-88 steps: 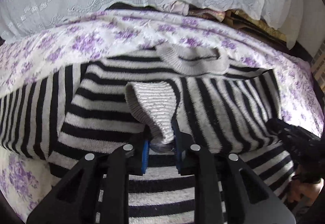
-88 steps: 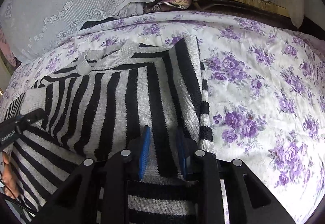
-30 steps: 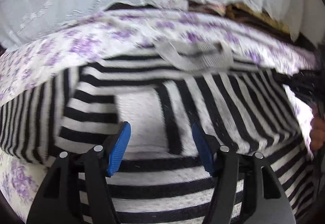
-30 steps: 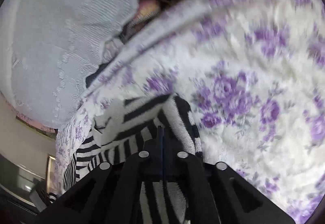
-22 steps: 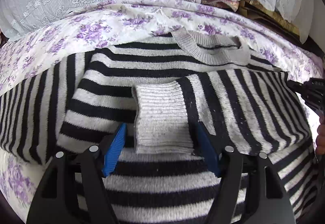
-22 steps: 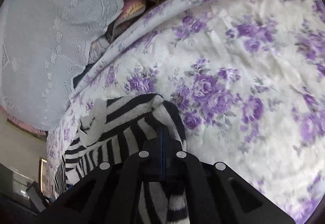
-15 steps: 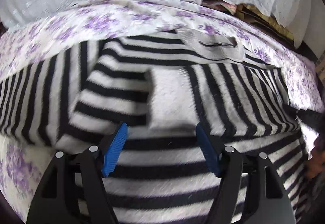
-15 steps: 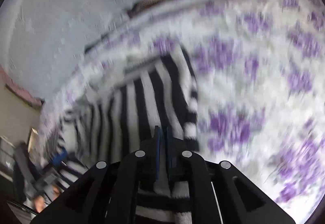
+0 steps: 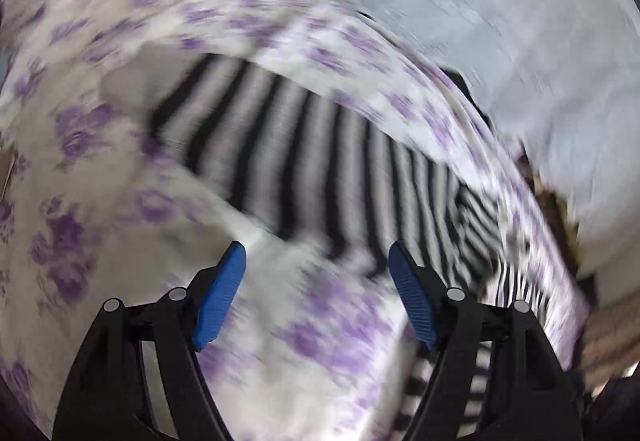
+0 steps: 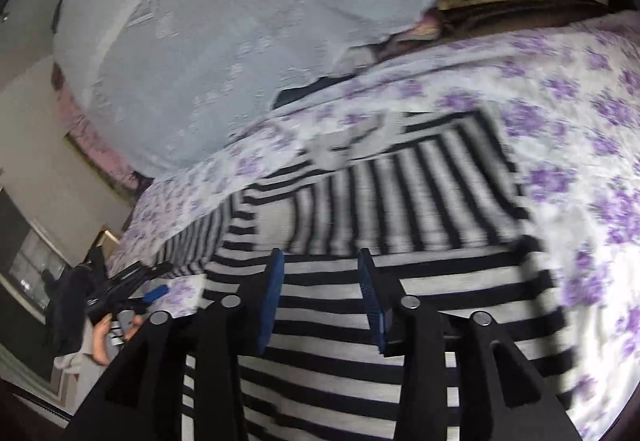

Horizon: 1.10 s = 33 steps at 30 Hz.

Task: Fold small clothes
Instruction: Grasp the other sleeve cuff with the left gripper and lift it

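Both grippers are the same build: the left gripper [image 9: 316,289] and right gripper [image 10: 320,297] have chunky black plastic arms with open triangular cutouts, plus round silver screws [image 10: 409,301] at the pivots. The finger pads [image 9: 219,295] are bright blue with fine ribbing (very blurry in the left view). A dark sleeve [image 10: 66,311] shows far off at the edge of the right view.

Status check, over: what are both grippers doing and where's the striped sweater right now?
Left gripper open, empty. Right gripper open, jaws just parted, over the striped sweater. One sleeve folded in, sweater flat on the floral bedspread. Nothing in the way.
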Each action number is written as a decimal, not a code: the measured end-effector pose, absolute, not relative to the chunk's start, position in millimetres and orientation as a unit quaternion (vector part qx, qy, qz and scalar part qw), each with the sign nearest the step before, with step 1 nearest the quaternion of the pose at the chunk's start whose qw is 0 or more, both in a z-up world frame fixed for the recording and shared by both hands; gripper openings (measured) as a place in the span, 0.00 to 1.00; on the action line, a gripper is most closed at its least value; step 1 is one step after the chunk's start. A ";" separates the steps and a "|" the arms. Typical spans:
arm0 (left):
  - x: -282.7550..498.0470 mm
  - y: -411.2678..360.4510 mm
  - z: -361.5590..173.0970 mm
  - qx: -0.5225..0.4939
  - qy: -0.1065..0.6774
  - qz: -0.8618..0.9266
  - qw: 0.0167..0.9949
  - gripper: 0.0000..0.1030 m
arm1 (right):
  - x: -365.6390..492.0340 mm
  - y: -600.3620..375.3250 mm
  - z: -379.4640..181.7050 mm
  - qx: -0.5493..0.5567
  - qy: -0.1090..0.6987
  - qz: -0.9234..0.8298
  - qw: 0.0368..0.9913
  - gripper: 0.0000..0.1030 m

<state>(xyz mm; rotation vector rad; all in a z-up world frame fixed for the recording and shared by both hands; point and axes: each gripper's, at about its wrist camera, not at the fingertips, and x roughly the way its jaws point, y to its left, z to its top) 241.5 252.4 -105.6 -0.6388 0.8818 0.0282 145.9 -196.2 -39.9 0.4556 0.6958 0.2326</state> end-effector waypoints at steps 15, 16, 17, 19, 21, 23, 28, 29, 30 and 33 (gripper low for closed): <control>253.5 319.4 -133.8 -0.442 0.322 0.014 0.837 0.11 | 151.1 -160.5 -66.8 0.210 0.335 0.104 0.913 0.42; 251.4 316.7 -128.8 -0.425 0.321 0.020 0.846 0.11 | 152.1 -163.0 -68.7 0.211 0.338 0.102 0.912 0.42; 250.5 314.5 -125.3 -0.413 0.320 0.024 0.852 0.11 | 152.0 -164.5 -69.4 0.210 0.339 0.100 0.912 0.42; 246.7 307.9 -113.6 -0.387 0.311 0.031 0.868 0.11 | 152.1 -166.1 -69.6 0.210 0.339 0.099 0.911 0.42; 242.6 305.1 -105.6 -0.374 0.303 0.032 0.876 0.11 | 152.2 -164.8 -70.0 0.210 0.340 0.099 0.911 0.42; 238.9 302.1 -99.7 -0.364 0.299 0.033 0.882 0.10 | 152.1 -164.4 -71.2 0.207 0.342 0.101 0.911 0.42; 233.0 278.0 -72.2 -0.317 0.290 0.011 0.903 0.10 | 153.5 -168.9 -74.4 0.210 0.350 0.102 0.907 0.42; 232.7 274.1 -68.5 -0.311 0.290 0.006 0.905 0.10 | 153.8 -170.0 -75.2 0.212 0.353 0.102 0.906 0.42; 232.5 267.0 -62.3 -0.300 0.290 -0.003 0.909 0.10 | 154.3 -171.4 -76.0 0.214 0.355 0.101 0.904 0.42; 233.0 246.3 -46.5 -0.270 0.290 -0.019 0.918 0.10 | 156.2 -174.7 -79.1 0.219 0.364 0.102 0.900 0.42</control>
